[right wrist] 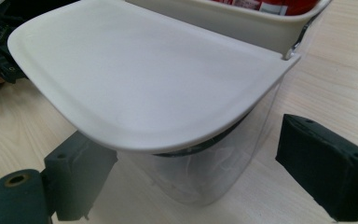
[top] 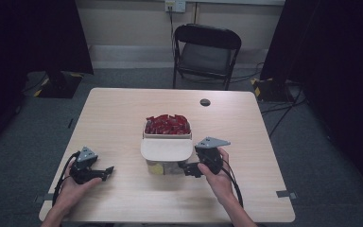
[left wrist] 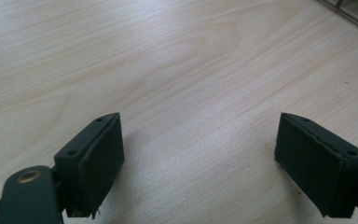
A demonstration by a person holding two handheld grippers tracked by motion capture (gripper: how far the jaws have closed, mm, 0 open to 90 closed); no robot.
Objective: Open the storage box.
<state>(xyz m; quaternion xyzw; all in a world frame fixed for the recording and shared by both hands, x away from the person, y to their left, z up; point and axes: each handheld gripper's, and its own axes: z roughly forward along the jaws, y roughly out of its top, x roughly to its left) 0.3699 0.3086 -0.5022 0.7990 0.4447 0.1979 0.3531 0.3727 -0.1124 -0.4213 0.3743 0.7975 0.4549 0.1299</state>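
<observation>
A white tub (top: 167, 135) heaped with red packets (top: 168, 124) stands at the table's middle. A flat white lid (top: 166, 149) juts from it toward me, over a clear plastic body (top: 165, 167) with something yellow inside. My right gripper (top: 189, 169) sits just right of that clear body, open. In the right gripper view the clear body (right wrist: 205, 172) stands between the spread jaws of the right gripper (right wrist: 196, 172), under the lid (right wrist: 135, 79), untouched. My left gripper (top: 108, 172) rests open near the front left. The left gripper (left wrist: 200, 158) has only bare wood between its jaws.
The light wooden table (top: 118, 113) has a dark round hole (top: 205, 102) at the back. A black folding chair (top: 207, 52) stands behind the table. Cables trail from both grippers toward the front edge. Dark curtains hang on both sides.
</observation>
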